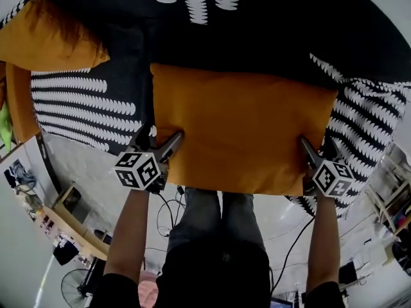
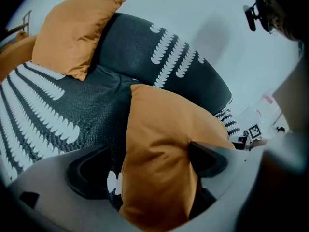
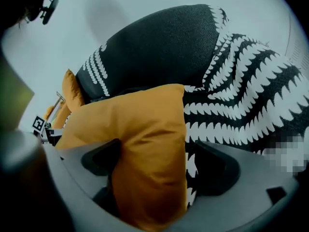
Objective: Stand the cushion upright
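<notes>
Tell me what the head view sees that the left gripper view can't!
Only the head view shows the floor, the person's legs, and the whole near edge of the cushion. Only the left gripper view shows the pale wall behind the sofa. Both show the cushion on the sofa, a second orange cushion, and the left gripper open around the cushion's corner.

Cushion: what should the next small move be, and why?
Probably close both sets of jaws. The orange cushion looks to lie flat on the sofa, and the left gripper and right gripper each straddle a near corner with jaws open, so nothing grips it yet.
</notes>
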`<action>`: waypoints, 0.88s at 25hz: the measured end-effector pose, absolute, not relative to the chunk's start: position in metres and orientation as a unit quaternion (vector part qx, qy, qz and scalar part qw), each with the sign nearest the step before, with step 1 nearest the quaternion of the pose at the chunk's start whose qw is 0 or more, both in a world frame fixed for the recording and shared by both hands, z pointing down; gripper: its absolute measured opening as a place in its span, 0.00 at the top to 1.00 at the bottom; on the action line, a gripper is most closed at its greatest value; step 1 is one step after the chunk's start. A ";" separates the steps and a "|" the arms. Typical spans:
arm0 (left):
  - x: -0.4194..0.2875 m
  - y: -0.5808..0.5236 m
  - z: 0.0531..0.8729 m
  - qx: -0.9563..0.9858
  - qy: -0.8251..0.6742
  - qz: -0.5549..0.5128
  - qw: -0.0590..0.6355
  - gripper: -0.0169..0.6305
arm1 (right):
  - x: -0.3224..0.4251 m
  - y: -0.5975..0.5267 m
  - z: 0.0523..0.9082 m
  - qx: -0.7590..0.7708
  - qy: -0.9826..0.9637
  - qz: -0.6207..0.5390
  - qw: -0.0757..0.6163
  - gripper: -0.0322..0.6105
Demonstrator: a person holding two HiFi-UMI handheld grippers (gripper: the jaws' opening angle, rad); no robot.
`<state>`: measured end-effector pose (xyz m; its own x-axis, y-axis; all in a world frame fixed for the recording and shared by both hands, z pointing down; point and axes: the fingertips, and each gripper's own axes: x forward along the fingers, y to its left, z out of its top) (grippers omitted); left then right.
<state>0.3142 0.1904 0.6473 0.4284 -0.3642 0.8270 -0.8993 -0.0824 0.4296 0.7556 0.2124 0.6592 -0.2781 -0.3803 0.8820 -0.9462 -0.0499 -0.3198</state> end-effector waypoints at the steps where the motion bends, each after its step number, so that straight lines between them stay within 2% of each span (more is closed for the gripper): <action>1: 0.316 0.189 0.650 0.685 -0.454 0.267 0.504 0.19 | 0.755 0.212 0.662 0.526 -0.626 0.500 0.284 0.22; 10: 0.323 0.194 0.680 0.679 -0.393 0.224 0.578 0.15 | 0.746 0.221 0.689 0.533 -0.601 0.546 0.238 0.19; 14: 0.330 0.188 0.670 0.685 -0.380 0.213 0.584 0.16 | 0.741 0.216 0.679 0.518 -0.609 0.560 0.218 0.20; 15: 0.332 0.187 0.668 0.687 -0.377 0.211 0.584 0.16 | 0.739 0.215 0.677 0.514 -0.612 0.561 0.214 0.20; 17: 0.336 0.189 0.664 0.696 -0.370 0.204 0.581 0.17 | 0.731 0.216 0.670 0.507 -0.623 0.558 0.206 0.29; 22: 0.353 0.198 0.642 0.738 -0.353 0.196 0.541 0.39 | 0.711 0.226 0.643 0.507 -0.660 0.513 0.210 0.45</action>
<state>0.3529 0.1985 0.6417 0.6742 -0.3078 0.6714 -0.7328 -0.1655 0.6600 0.7113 0.2261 0.6432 -0.3974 -0.4538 0.7976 -0.8852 -0.0394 -0.4635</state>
